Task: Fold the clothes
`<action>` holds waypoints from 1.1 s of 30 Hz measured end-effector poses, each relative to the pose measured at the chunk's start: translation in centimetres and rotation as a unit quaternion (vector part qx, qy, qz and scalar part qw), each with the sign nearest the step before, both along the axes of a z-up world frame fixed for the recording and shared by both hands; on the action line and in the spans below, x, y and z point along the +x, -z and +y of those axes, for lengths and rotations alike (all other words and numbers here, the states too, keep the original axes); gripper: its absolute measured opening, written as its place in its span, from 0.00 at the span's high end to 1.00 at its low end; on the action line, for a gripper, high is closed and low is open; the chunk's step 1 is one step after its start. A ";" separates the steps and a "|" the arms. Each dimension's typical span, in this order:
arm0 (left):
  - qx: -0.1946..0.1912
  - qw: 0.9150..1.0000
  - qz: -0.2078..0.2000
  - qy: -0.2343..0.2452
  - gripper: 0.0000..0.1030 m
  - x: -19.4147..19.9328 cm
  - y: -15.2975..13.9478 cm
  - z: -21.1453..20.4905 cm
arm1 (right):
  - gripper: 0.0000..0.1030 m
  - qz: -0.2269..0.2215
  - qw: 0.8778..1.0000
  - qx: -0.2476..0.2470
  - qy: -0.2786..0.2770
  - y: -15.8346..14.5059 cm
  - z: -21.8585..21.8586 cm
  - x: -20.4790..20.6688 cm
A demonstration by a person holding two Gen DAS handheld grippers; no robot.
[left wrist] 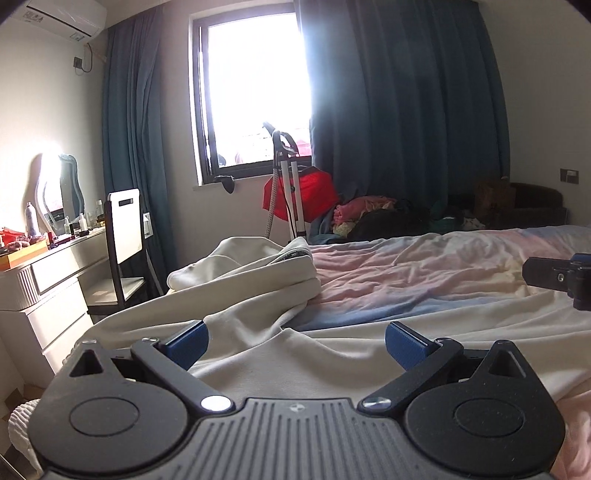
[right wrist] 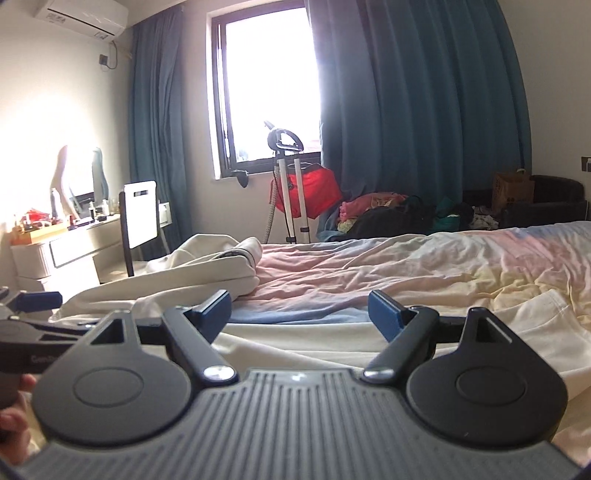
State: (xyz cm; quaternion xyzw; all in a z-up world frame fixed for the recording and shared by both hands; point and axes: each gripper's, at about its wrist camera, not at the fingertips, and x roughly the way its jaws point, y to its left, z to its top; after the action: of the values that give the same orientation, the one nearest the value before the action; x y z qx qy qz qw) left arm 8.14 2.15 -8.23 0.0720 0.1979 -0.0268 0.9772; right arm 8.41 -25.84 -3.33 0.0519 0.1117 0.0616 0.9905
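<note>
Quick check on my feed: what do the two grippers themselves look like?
Both match: the left gripper and right gripper have blue ribbed finger pads on black linkage arms with silver pivot screws, two round black discs, and a grey ribbed body. No cables or sleeves are visible.

Left gripper [right wrist: 35, 301] body, seen at left edge of right wrist view: pale lettering, partly cut off, not legible in full. Air conditioner [right wrist: 86, 14] label: dark print, too small to read. No other readable text.
</note>
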 end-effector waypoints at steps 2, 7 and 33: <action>0.004 1.000 0.015 0.010 0.00 1.7 0.7 -0.3 | 0.20 0.006 1.000 0.001 0.022 -0.1 -0.4 -0.1; 0.018 0.998 0.052 0.032 0.00 6.4 2.4 -1.1 | 0.20 0.043 0.995 0.021 0.084 0.9 -2.6 0.8; 0.143 0.971 0.148 -0.125 0.86 49.5 8.1 -5.4 | 0.20 0.124 0.975 0.013 0.186 11.0 -6.4 13.9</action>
State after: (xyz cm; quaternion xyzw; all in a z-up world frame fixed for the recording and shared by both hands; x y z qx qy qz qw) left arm 57.62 -3.24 -16.30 0.1805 0.3496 0.1139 0.9123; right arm 22.36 -32.27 -14.35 0.0916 0.2208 -0.1289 0.9624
